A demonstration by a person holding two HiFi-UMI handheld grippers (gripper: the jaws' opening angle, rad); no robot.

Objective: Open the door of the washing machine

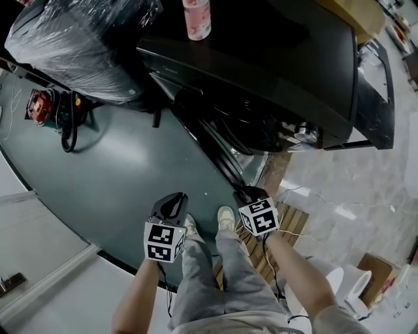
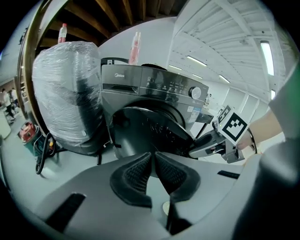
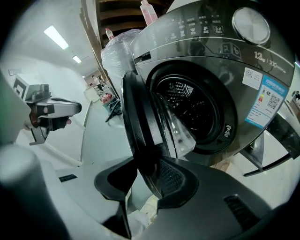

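The dark washing machine stands ahead with its round door swung out towards me. In the right gripper view the door's rim runs between the jaws of my right gripper, which are closed on its edge, and the drum opening shows behind it. From the head view that gripper sits at the door's near end. My left gripper hovers over the floor to the left of the door. Its pads meet at the tips with nothing between them. It faces the door's outer face.
A plastic-wrapped appliance stands left of the machine. A pink bottle is on the machine's top. A red tool and black cable lie on the floor at left. A wooden pallet is by my feet.
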